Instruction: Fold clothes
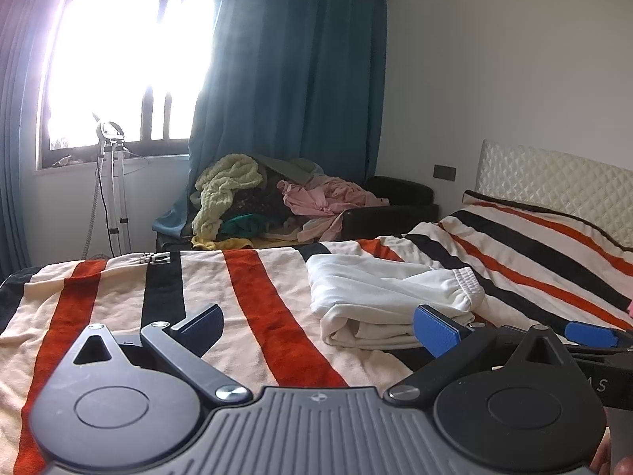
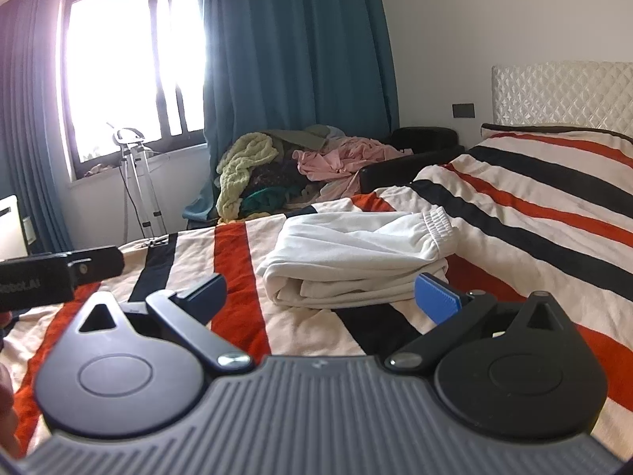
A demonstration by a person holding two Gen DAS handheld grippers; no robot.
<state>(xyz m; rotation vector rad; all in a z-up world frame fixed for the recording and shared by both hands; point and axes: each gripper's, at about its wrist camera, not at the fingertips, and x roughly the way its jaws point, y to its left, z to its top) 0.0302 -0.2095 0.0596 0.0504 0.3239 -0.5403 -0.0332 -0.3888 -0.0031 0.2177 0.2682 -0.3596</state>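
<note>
A folded pair of white trousers (image 1: 389, 297) (image 2: 356, 261) with an elastic waistband lies on the striped bed cover (image 1: 245, 301) (image 2: 534, 213). My left gripper (image 1: 320, 326) hovers low over the bed, open, nothing between its blue pads; the trousers lie just ahead to its right. My right gripper (image 2: 320, 297) is open too, with the trousers' folded edge right in front of its fingers and not touched. In the left wrist view the right gripper's blue finger (image 1: 591, 334) shows at the right edge. The left gripper's black body (image 2: 59, 273) shows at the left of the right wrist view.
Beyond the bed, a pile of unfolded clothes (image 1: 273, 198) (image 2: 292, 166) lies on a dark sofa (image 1: 399, 206) under blue curtains (image 1: 292, 67). A garment steamer stand (image 1: 112, 182) is under the bright window. A quilted headboard (image 1: 554, 182) is at the right.
</note>
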